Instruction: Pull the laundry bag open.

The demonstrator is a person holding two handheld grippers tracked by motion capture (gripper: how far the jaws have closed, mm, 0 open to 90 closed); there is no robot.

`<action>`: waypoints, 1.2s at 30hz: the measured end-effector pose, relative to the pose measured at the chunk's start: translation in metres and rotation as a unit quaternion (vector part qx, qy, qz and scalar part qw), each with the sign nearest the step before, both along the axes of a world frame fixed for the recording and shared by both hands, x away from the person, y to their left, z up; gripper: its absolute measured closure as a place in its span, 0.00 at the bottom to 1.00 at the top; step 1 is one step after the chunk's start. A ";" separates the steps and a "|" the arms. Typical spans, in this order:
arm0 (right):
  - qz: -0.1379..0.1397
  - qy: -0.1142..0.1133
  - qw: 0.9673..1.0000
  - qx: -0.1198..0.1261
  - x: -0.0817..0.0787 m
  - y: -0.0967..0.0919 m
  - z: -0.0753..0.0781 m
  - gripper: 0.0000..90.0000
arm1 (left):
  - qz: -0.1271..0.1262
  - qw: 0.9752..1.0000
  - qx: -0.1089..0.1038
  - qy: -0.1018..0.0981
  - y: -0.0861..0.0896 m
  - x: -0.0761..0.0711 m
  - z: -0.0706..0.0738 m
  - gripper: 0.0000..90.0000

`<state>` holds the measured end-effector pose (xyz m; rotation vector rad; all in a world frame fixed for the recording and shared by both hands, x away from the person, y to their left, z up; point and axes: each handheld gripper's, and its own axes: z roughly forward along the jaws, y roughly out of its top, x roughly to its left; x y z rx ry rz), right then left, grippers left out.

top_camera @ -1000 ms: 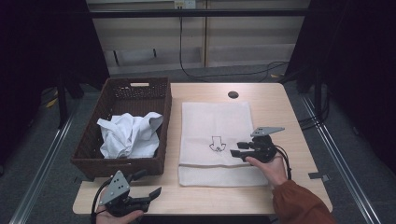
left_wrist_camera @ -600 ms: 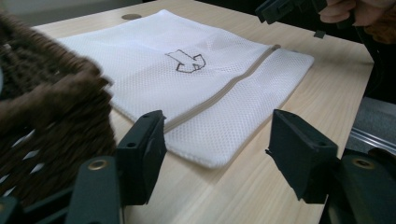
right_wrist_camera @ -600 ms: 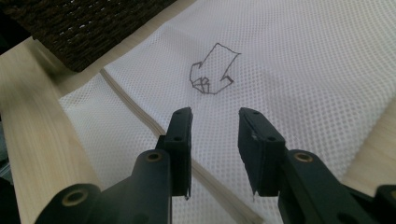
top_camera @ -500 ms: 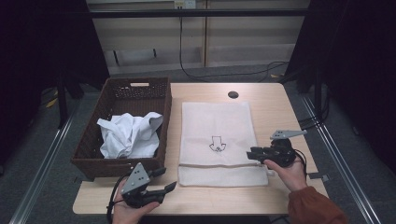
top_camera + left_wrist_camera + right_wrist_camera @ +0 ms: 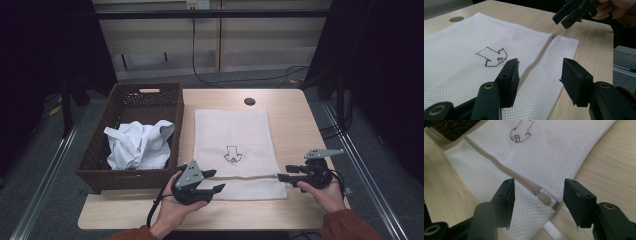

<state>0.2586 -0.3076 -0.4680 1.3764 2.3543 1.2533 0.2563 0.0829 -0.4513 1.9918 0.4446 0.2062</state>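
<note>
A white mesh laundry bag (image 5: 235, 135) lies flat on the table, with a drawn arrow (image 5: 231, 153) and a beige zipper (image 5: 250, 177) across its near end. My left gripper (image 5: 219, 180) hovers at the bag's near left corner. Its jaws have just been closing and still stand open astride the zipper (image 5: 536, 61), gripping nothing. My right gripper (image 5: 282, 174) is at the zipper's right end. Its jaws have just been opening and stand open, with the metal zipper pull (image 5: 545, 199) lying between them, untouched. In the left gripper view, the right gripper (image 5: 564, 18) shows farther off.
A dark wicker basket (image 5: 150, 95) with crumpled white cloth (image 5: 137, 145) stands left of the bag, close to my left hand. A round cable hole (image 5: 249, 101) lies beyond the bag. Bare wood runs along the right side and the front edge.
My left gripper has travelled right from the table's front left corner to the bag's near left corner. My right gripper has slid right and nearer, off the bag's middle to the zipper's end.
</note>
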 end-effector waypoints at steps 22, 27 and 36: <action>0.006 0.006 0.994 -0.112 -0.006 0.013 -0.025 0.63 | -0.002 0.998 0.050 0.034 -0.001 0.011 -0.034 0.61; 0.000 -0.006 0.992 -0.128 -0.007 0.014 -0.025 0.75 | 0.000 0.997 0.068 0.036 0.000 0.012 -0.038 0.60; -0.020 0.006 0.993 -0.116 -0.006 0.012 -0.026 0.90 | 0.002 0.995 0.094 0.045 -0.003 0.014 -0.049 0.60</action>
